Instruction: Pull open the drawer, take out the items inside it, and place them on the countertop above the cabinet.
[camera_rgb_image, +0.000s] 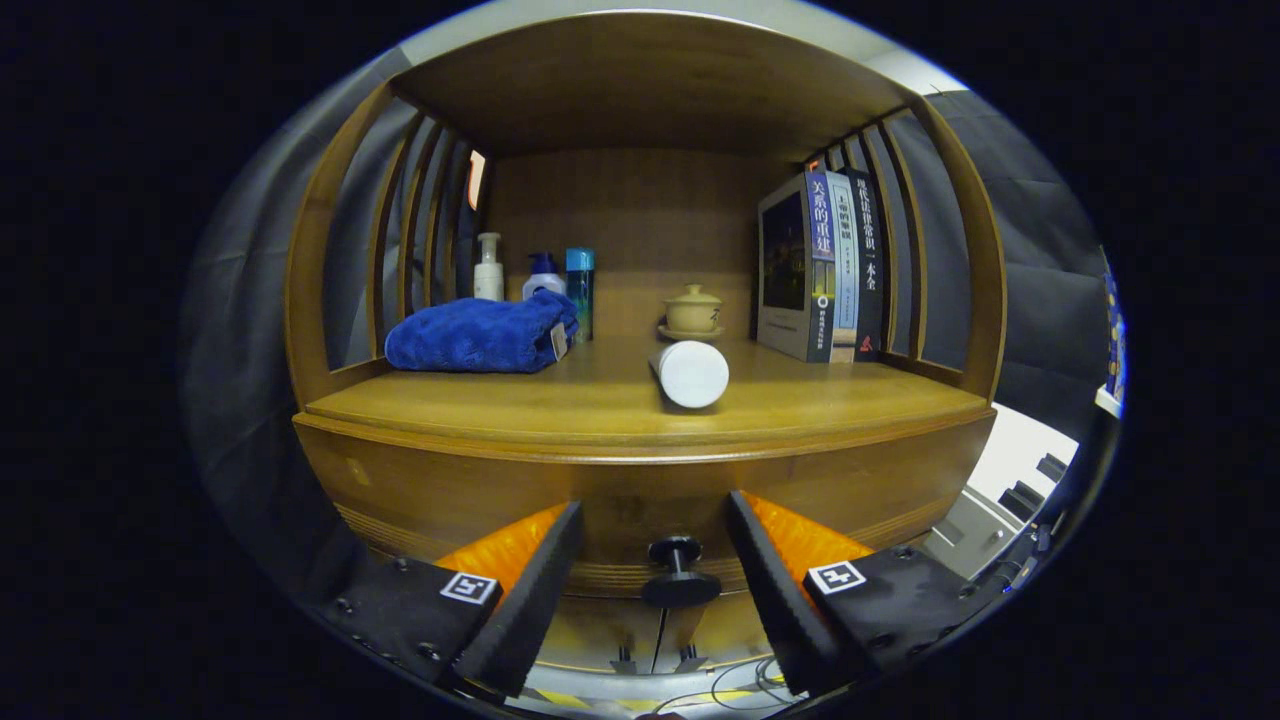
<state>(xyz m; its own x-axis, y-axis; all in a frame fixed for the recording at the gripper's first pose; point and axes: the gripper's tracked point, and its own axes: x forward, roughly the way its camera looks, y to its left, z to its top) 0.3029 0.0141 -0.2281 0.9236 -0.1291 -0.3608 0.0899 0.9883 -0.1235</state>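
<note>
Gripper view: the gripper (655, 560) is held with fingers spread apart, the drawer knob (679, 572) framed between them, untouched, seemingly lined up for a pull or just let go. The drawer front (640, 500) is seen flush and closed; contents hidden. On the countertop (600, 405), a white cylinder (692, 373) lies at 12 o'clock, a blue towel (480, 335) at 11, books (825, 265) at 1, a lidded teacup (692, 310) behind. Nothing is seen blocking the knob.
</note>
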